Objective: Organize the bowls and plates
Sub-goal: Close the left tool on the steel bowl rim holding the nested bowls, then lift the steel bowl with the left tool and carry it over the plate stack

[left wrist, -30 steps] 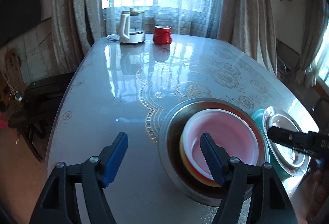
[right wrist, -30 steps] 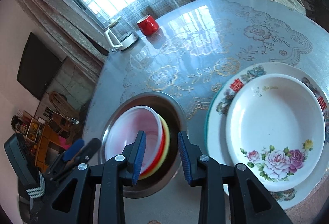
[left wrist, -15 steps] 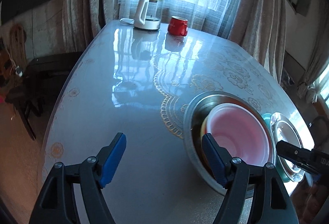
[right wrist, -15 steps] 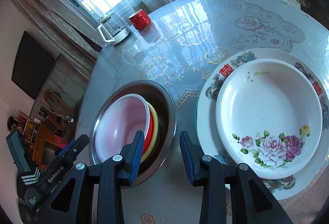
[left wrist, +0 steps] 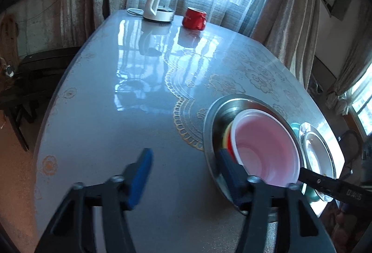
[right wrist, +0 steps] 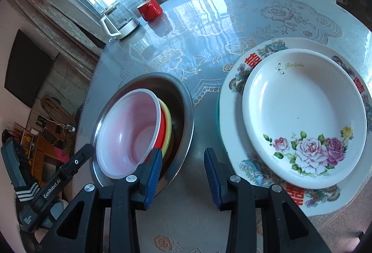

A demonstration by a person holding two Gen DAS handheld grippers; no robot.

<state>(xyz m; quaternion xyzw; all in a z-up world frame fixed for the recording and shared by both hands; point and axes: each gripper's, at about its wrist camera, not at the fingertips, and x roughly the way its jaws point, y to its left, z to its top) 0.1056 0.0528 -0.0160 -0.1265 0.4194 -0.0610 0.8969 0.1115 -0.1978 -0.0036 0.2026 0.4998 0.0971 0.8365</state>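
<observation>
A steel basin (right wrist: 183, 101) holds nested bowls: a translucent white one (right wrist: 130, 127) on top, then a red one (right wrist: 164, 127) and a yellow one (right wrist: 167, 113). The basin (left wrist: 210, 118) and white bowl (left wrist: 265, 143) also show in the left wrist view. To their right a deep white rose plate (right wrist: 302, 113) sits on a larger patterned plate (right wrist: 260, 169). My left gripper (left wrist: 186, 174) is open and empty, its right finger over the basin's near rim. My right gripper (right wrist: 182, 171) is open and empty, above the table between basin and plates.
A red mug (left wrist: 194, 18) and a white-handled glass kettle (left wrist: 160, 5) stand at the table's far end by the curtained window. The glossy table (left wrist: 121, 113) has lace-pattern cloth under glass. A dark bench (left wrist: 34, 67) stands left of the table.
Both grippers have drawn back and shifted slightly; the left view swung leftward so the basin sits further right. Both stay open. Bowls and plates have not moved.
</observation>
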